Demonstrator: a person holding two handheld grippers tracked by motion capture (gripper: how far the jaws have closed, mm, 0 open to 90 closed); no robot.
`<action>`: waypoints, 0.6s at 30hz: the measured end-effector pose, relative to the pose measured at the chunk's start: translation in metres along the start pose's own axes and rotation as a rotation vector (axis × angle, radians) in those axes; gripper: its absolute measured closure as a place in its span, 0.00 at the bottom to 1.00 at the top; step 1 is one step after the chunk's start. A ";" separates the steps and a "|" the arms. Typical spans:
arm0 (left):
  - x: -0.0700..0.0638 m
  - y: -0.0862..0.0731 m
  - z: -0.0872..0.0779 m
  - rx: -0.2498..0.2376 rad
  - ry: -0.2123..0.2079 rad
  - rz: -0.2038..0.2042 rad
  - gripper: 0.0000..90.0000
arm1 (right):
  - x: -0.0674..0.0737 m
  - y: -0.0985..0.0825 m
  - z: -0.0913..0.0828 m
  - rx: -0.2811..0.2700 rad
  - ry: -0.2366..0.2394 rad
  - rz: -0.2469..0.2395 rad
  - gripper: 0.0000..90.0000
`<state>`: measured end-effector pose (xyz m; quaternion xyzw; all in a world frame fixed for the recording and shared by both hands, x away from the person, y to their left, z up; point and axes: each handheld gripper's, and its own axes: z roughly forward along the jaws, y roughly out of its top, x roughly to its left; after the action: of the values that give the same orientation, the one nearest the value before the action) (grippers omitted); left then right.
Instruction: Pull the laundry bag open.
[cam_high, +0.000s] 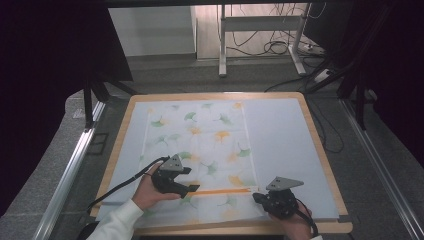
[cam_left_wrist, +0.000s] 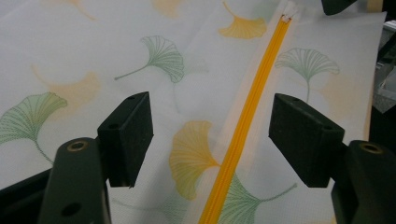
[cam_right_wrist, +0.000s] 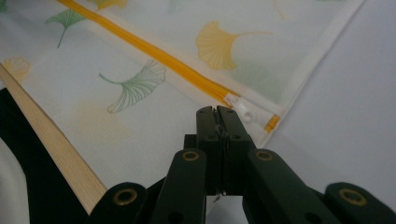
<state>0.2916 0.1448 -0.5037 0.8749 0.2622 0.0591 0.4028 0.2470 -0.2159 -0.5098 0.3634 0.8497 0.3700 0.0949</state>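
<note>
A white mesh bag printed with green and orange ginkgo leaves lies flat on the mat. An orange zipper runs across its near end. My left gripper hovers over the zipper's left part; in the left gripper view its jaws stand wide open, with the zipper running between them, untouched. My right gripper is shut at the bag's right corner. In the right gripper view its closed tips sit right beside the white zipper pull; whether they pinch fabric or the pull I cannot tell.
A pale blue mat covers the wooden table, whose near edge runs close to the right gripper. A desk frame and cables stand on the floor beyond the table.
</note>
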 end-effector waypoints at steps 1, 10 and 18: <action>0.000 0.000 0.000 0.000 -0.001 -0.001 0.34 | 0.000 0.000 0.000 0.000 0.000 0.000 0.98; -0.010 0.006 0.006 0.009 0.032 0.052 0.35 | 0.000 -0.001 0.005 0.033 0.002 -0.004 0.98; -0.021 0.016 0.018 0.019 0.009 0.082 0.35 | 0.000 -0.002 0.008 0.056 0.004 -0.003 0.98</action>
<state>0.2856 0.1134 -0.5023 0.8885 0.2283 0.0770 0.3906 0.2495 -0.2124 -0.5172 0.3638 0.8606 0.3464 0.0836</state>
